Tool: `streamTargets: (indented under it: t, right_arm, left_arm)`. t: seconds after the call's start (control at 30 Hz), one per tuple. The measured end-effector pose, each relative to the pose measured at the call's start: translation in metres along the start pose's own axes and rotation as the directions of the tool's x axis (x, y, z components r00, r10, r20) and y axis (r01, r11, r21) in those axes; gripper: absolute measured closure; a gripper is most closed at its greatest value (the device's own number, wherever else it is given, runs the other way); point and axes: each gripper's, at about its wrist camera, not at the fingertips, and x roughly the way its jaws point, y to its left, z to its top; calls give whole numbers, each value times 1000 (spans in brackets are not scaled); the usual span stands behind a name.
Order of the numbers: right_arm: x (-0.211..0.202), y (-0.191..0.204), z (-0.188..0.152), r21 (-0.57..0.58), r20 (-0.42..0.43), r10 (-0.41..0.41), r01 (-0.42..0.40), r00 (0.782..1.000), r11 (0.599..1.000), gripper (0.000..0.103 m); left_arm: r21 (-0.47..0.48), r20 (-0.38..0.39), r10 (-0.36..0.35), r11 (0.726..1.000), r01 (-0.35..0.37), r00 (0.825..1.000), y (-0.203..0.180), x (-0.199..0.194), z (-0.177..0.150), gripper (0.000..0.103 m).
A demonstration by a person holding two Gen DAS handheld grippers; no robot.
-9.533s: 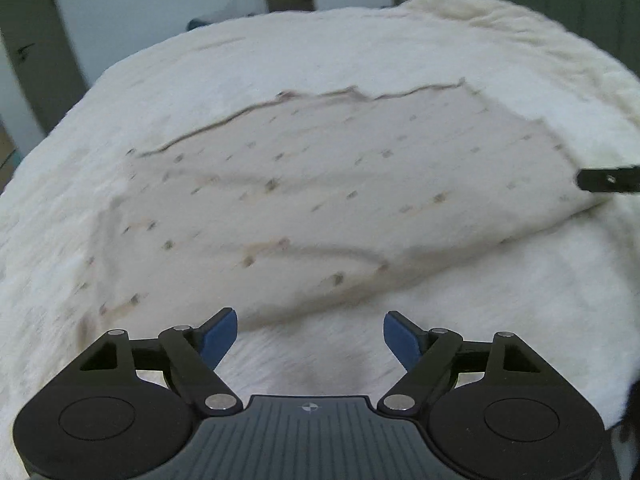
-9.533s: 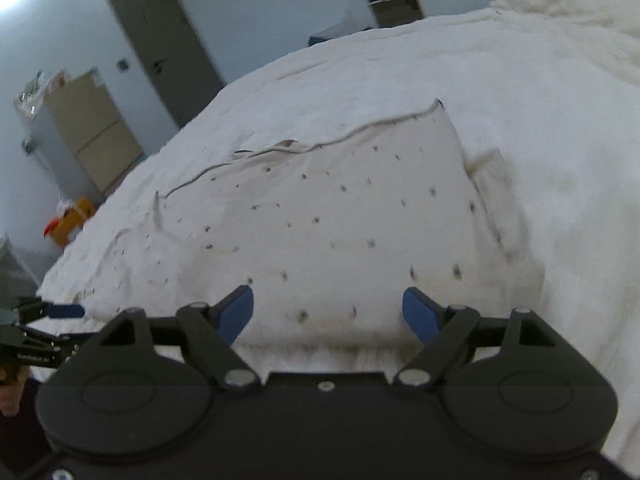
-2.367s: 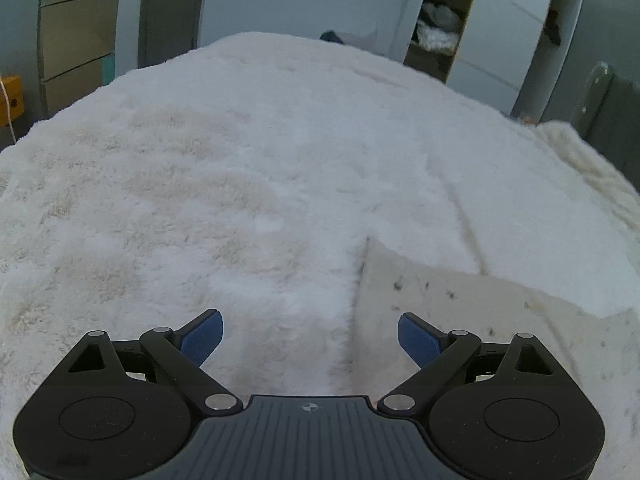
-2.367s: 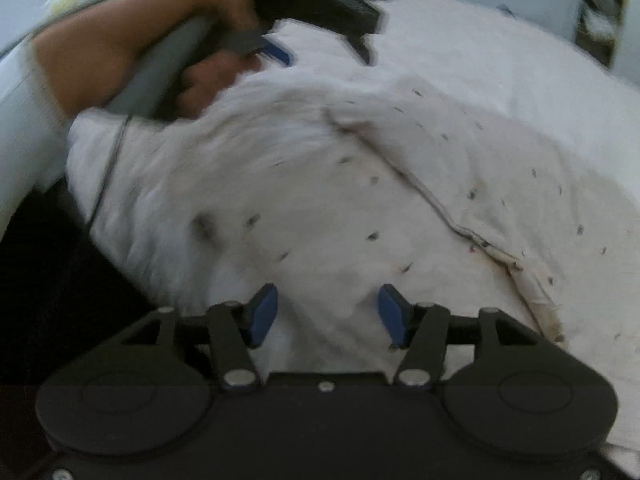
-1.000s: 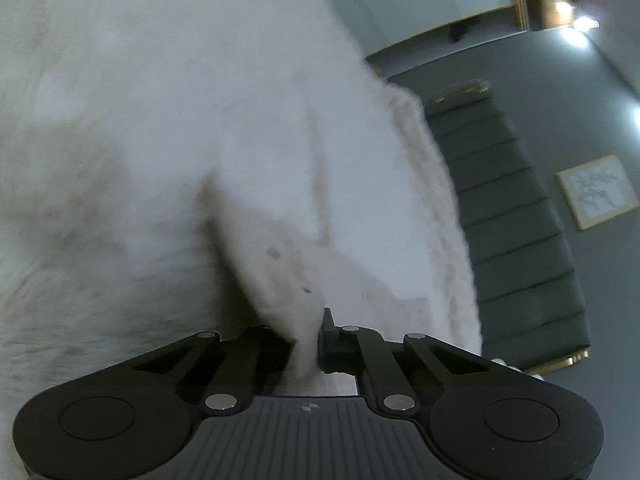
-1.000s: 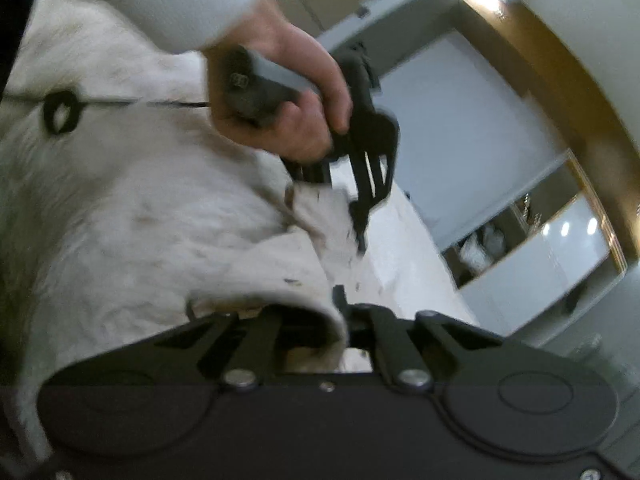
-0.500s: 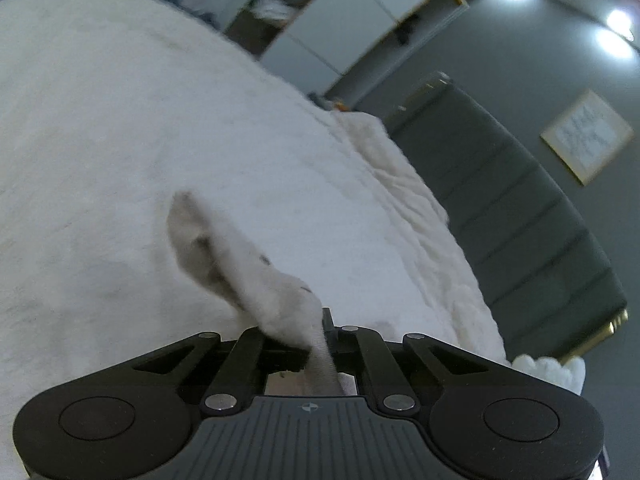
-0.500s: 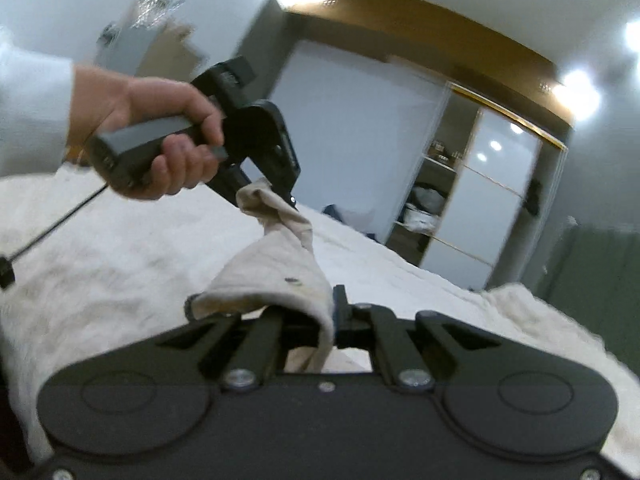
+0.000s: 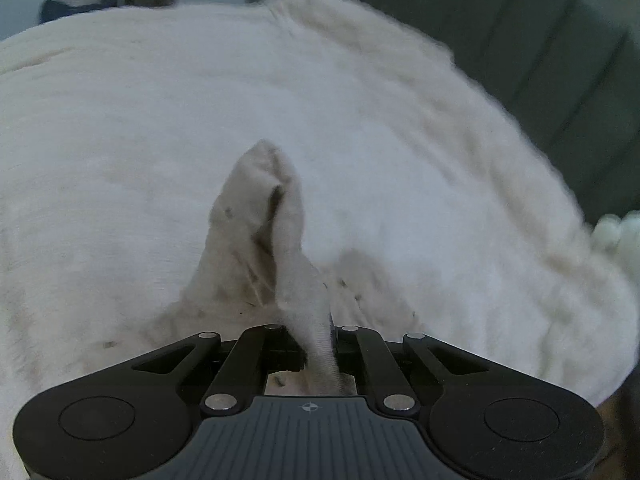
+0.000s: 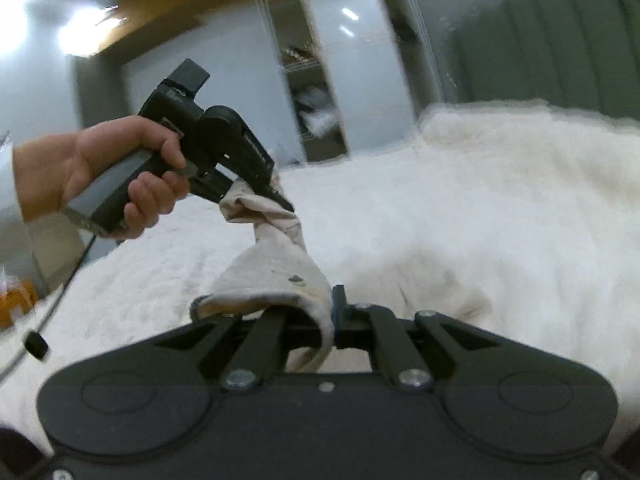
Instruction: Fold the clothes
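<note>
Here, speckled beige garment hangs bunched, twisted.

Your left gripper's fingertips are buried under the pinched garment; most of the cloth drops below the frame. In the right wrist view, cloth drapes over your right gripper, hiding its tips. Blanket edges and shelf contents are motion-blurred, unreadable.
</note>
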Motion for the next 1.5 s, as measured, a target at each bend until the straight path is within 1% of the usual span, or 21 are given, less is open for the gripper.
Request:
streamTargets:
  t: [0.1,0.2,0.43,0.47,0.5,0.53,0.6,0.67,0.73,0.77,0.87,0.93,1.0,1.1,1.2,1.27,1.3,1.4,1.43,1.47,1.5]
  right_arm:
    - [12,-31,-9,109,-68,-16,23,998,994,102]
    - [19,-55,-15,179,-112,-37,57,993,982,102]
    - [33,-95,-21,286,-191,-82,135,978,949,98]
    - [35,-95,-22,287,-208,-89,148,974,946,94]
    - [36,-98,-25,288,-245,-107,178,963,941,86]
    - [37,-102,-27,292,-276,-123,205,953,934,82]
    - [27,-107,-31,323,-277,-137,227,951,919,82]
    - [13,-113,-28,340,-239,-169,246,956,908,82]
    - [-1,-116,-24,342,-187,-210,264,960,902,82]
    - [-8,-116,-21,339,-147,-232,269,962,902,82]
    - [-19,-109,-14,309,-53,-277,279,959,909,80]
    - [-19,-105,-12,276,-39,-283,283,958,919,63]
    - [-11,-104,-11,244,-62,-280,286,958,927,57]
    - [3,-109,-17,265,-141,-253,283,957,922,48]
    - [13,-112,-26,298,-222,-235,295,946,908,48]
    - [23,-114,-33,335,-256,-209,290,944,897,50]
    - [29,-115,-37,370,-280,-178,277,943,887,55]
    - [36,-119,-47,463,-294,-98,231,951,856,96]
    - [36,-120,-49,494,-288,-80,219,954,841,96]
    - [36,-121,-51,518,-282,-67,211,957,829,97]
    - [35,-121,-52,518,-278,-70,211,958,829,99]
  left_arm:
    - [57,-80,59,997,-55,995,-24,37,7,98]
    - [98,-181,116,990,-100,977,-49,84,12,98]
    - [126,-256,169,982,-141,952,-79,127,16,94]
    - [137,-263,188,978,-156,946,-82,133,22,84]
    - [148,-269,206,974,-171,941,-85,139,27,66]
    - [145,-265,208,974,-174,942,-85,140,32,59]
    - [82,-216,139,989,-124,966,-77,128,39,53]
    - [-34,-131,-17,999,13,991,-63,104,45,43]
    - [-144,-47,-143,980,135,989,-47,77,46,41]
    - [-168,-17,-162,973,157,987,-38,64,45,40]
    - [-184,64,-151,970,161,986,-15,31,40,39]
    - [-190,107,-119,972,138,987,11,18,35,35]
    - [-217,142,-91,969,121,986,41,2,27,31]
    - [-286,152,-45,954,88,987,103,-17,-22,25]
    - [-429,130,-48,898,100,990,162,-19,-79,25]
    - [-508,130,-158,837,203,979,188,1,-103,25]
    - [-536,143,-221,802,263,965,195,10,-112,25]
    - [-592,202,-350,701,398,915,204,36,-123,25]
    - [-603,213,-349,688,404,913,200,42,-120,26]
    - [-616,235,-350,668,417,907,200,49,-120,47]
    - [-620,257,-359,651,438,897,202,55,-118,81]
